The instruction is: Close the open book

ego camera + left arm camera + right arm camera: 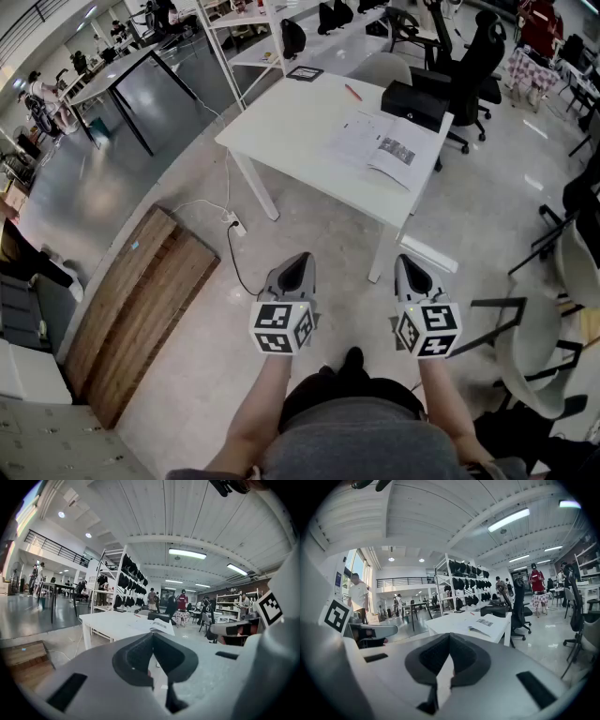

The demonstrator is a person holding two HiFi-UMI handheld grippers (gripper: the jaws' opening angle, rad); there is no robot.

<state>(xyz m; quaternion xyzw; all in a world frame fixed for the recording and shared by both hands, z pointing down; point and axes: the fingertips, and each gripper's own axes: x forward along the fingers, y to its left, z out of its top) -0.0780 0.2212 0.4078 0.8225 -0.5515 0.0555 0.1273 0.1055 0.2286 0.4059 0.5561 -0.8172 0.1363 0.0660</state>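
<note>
White desk ahead of me, four things on its top.

I see the desk standing at an angle in the head view. The open book lies flat near its right edge, pages up. Beyond the book, a black box sits at the far right corner. A red pen lies near it, and a flat black-framed panel rests at the far edge.

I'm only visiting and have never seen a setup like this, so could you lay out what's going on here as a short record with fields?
Book: lying open near the white table's edge
Also on table: black box, red pen
Left gripper: jaws shut, empty, over the floor, short of the table
Right gripper: jaws shut, empty, beside the left one
Progress: book untouched
</note>
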